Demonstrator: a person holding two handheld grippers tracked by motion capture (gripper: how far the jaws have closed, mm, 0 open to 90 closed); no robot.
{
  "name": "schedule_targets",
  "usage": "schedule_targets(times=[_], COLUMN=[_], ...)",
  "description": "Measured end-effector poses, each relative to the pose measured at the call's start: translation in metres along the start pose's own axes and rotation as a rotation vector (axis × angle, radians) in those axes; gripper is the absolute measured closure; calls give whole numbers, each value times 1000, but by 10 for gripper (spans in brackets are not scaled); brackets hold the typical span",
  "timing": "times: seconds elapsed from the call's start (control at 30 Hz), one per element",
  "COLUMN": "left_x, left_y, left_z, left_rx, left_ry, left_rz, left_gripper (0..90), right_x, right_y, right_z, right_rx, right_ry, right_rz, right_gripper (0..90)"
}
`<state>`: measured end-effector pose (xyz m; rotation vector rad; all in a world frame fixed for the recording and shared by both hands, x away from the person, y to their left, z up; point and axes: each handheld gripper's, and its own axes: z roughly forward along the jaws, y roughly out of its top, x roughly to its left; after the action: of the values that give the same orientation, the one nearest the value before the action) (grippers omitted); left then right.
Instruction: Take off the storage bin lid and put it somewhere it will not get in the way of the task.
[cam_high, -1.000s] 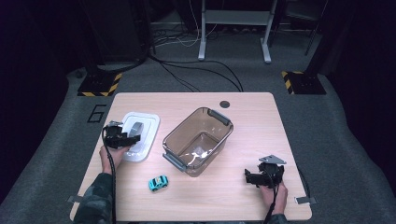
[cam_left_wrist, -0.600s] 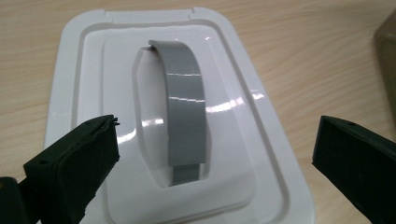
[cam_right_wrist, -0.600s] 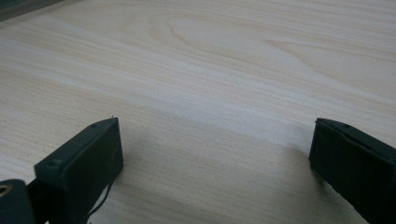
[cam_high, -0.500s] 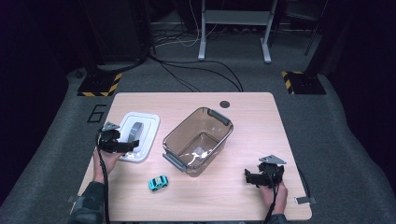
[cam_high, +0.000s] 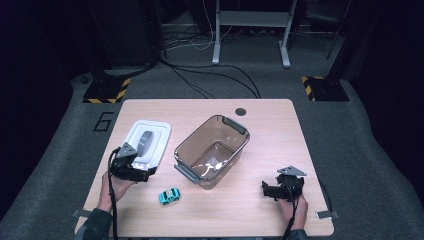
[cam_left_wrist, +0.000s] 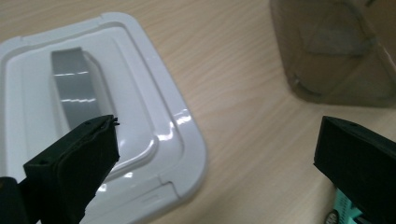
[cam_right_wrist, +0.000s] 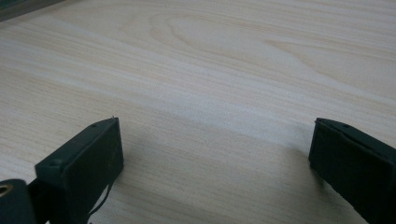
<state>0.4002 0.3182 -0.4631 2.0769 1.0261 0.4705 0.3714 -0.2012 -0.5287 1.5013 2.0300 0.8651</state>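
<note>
A white box lid (cam_high: 150, 140) with a grey handle lies flat at the table's left. My left gripper (cam_high: 136, 172) hovers by its near edge, open; its jaws have just been opening and nothing is between them. In the left gripper view the lid (cam_left_wrist: 130, 116) lies under the left jaw. The brown see-through bin (cam_left_wrist: 336, 51) is at the upper right and a bit of the teal toy car (cam_left_wrist: 345, 212) shows by the right jaw. The bin (cam_high: 212, 150) stands mid-table, with the car (cam_high: 170, 195) in front of it. My right gripper (cam_high: 267, 190) rests open at the near right, over bare wood (cam_right_wrist: 215, 93).
The wooden table (cam_high: 270, 130) has a dark round grommet (cam_high: 241, 111) near its far edge. Cables trail from both grippers toward the person. Beyond the table, on grey carpet, are cords, a desk frame and yellow-black striped feet.
My left gripper has drawn back from the lid toward the table's near edge, and its jaws have spread. The lid stays flat on the table. The right gripper has not moved.
</note>
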Motion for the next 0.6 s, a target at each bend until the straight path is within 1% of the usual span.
schedule_targets(times=[0.03,0.17,0.23,0.27,0.33,0.43,0.5,0.53,0.57,0.6], left_x=[-5,-18,-26,-31,-37,-45,-50,-51,-55,-57], left_y=[-2,-6,-8,-10,-11,-14,-17,-18,-19,-21], left_z=[1,4,5,6,8,11,14,14,16,17], left_rx=[4,13,22,18,31,44,47,53,55,53], left_ry=[-11,-40,-52,-61,-75,-99,-104,-115,-127,-123], left_rz=[3,25,41,51,72,89,92,105,106,111], left_gripper=[0,0,0,0,0,0,0,0,0,0], right_x=[0,0,0,0,0,0,0,0,0,0], right_y=[0,0,0,0,0,0,0,0,0,0], right_z=[0,0,0,0,0,0,0,0,0,0], right_rx=[0,0,0,0,0,0,-1,0,-1,0], right_ry=[0,0,0,0,0,0,1,0,0,0], right_rz=[0,0,0,0,0,0,-3,-1,-4,-4], right_gripper=[21,22,22,22,22,22,22,22,22,22])
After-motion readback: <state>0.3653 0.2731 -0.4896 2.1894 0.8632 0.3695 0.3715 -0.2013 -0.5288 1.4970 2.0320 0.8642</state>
